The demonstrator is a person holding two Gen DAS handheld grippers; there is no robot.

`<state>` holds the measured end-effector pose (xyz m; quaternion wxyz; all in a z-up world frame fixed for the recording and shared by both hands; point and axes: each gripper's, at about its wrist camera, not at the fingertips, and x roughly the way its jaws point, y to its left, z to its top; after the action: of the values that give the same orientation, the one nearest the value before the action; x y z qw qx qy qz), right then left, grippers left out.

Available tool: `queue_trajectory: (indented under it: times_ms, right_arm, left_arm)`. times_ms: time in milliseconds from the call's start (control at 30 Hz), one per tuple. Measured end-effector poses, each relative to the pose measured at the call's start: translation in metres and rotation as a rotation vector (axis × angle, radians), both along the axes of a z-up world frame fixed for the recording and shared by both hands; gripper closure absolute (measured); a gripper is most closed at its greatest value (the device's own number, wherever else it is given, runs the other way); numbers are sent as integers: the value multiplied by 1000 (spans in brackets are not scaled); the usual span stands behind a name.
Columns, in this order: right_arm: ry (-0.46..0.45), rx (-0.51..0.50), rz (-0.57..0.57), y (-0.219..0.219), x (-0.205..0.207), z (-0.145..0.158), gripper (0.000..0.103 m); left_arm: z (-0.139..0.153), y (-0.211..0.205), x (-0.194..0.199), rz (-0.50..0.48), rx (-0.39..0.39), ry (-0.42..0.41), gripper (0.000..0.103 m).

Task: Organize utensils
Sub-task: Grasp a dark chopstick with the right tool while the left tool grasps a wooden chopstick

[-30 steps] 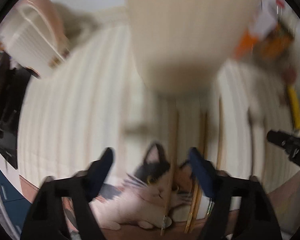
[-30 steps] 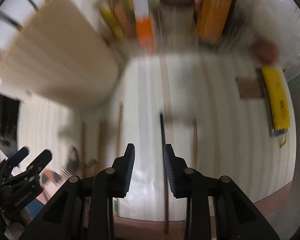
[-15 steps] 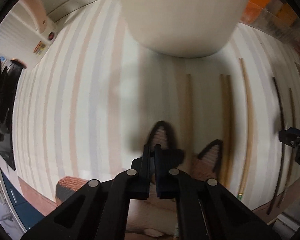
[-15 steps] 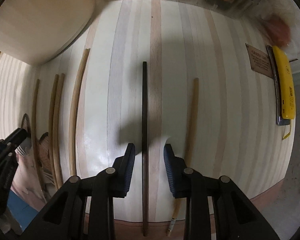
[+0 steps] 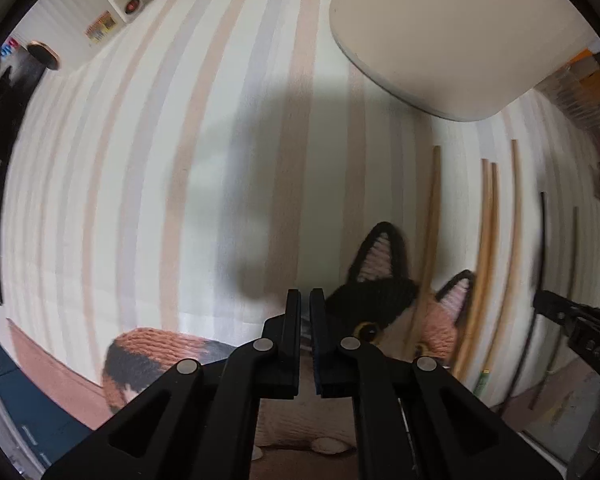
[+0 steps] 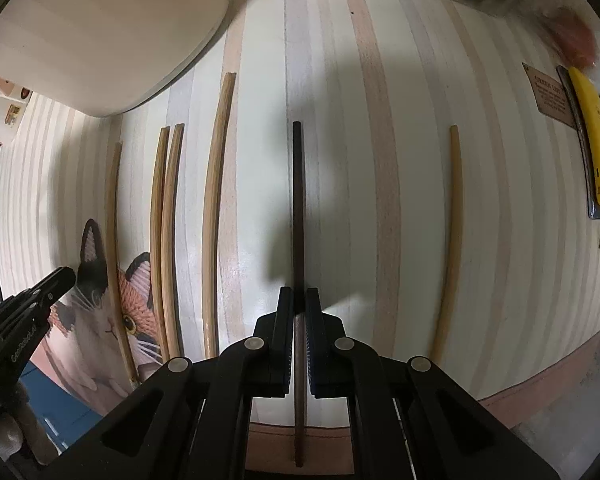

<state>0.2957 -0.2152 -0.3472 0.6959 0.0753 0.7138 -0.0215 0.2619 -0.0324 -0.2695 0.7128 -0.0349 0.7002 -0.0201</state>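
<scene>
Right claw [image 6: 299, 312] pinches dark chopstick [image 6: 297, 200] lying on striped table [image 6: 340, 160]; left claw [image 5: 305, 312] pressed together, nothing in it, over cat mat [image 5: 380, 304]; five tan chopsticks [image 6: 216, 200] lie parallel on table, one [image 6: 450, 240] well right of dark one; beige holder [image 6: 100, 32] far left.

White lettering on the left tool [image 6: 28, 312] and brown plaque [image 6: 550, 96], both too blurred to read.
</scene>
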Motion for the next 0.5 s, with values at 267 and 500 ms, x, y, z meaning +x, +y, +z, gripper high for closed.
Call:
queue_trajectory:
  times_ms: [267,500]
  right_arm:
    - [10,22,-25,-10,4,-2,97]
    - [7,-30,-13,-4,6,-7,97]
  left_arm:
    - [19,-30,19,-119,-111,-27,66]
    - [7,-46,26,-203,85,-79,98]
